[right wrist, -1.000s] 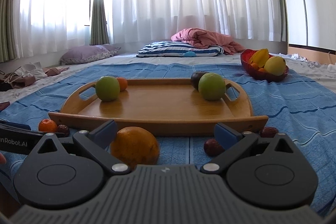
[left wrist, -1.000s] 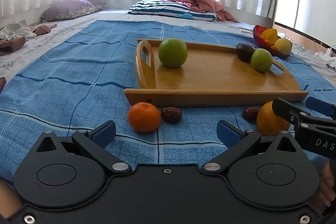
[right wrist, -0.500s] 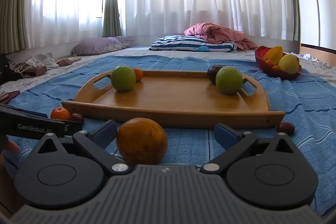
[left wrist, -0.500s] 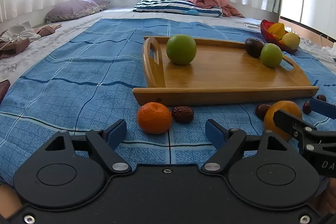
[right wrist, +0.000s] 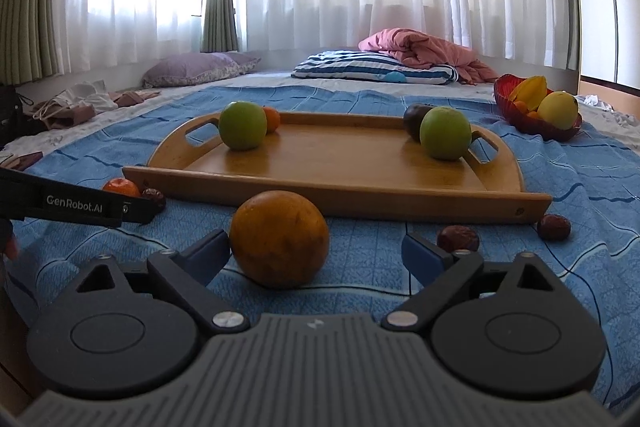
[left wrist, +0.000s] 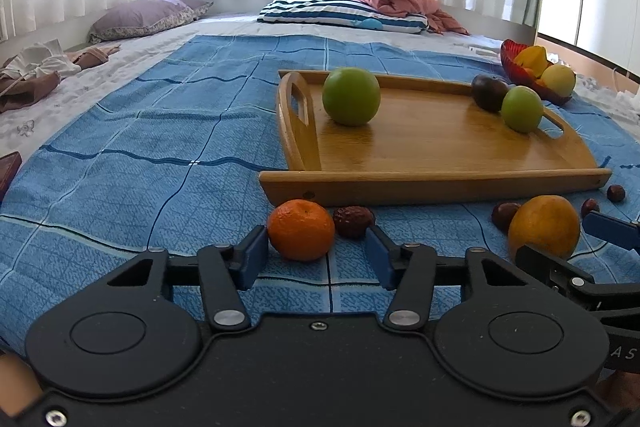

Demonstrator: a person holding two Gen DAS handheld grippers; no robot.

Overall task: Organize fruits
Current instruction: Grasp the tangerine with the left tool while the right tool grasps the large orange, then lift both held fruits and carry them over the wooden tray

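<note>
My left gripper (left wrist: 316, 255) has just been closing its jaws around the small tangerine (left wrist: 301, 229), which sits between the blue pads on the blue checked blanket (left wrist: 140, 163); its left pad is at the peel, the right pad still shows a gap, so nothing is grasped. A wrinkled date (left wrist: 353, 221) lies at the tangerine's three o'clock. My right gripper (right wrist: 316, 253) has also begun narrowing, yet stays released, with the big orange (right wrist: 279, 238) between its fingers, nearer the left one. The wooden tray (right wrist: 352, 187) lies at twelve o'clock of both, carrying two green apples and a dark plum (right wrist: 413, 118).
</note>
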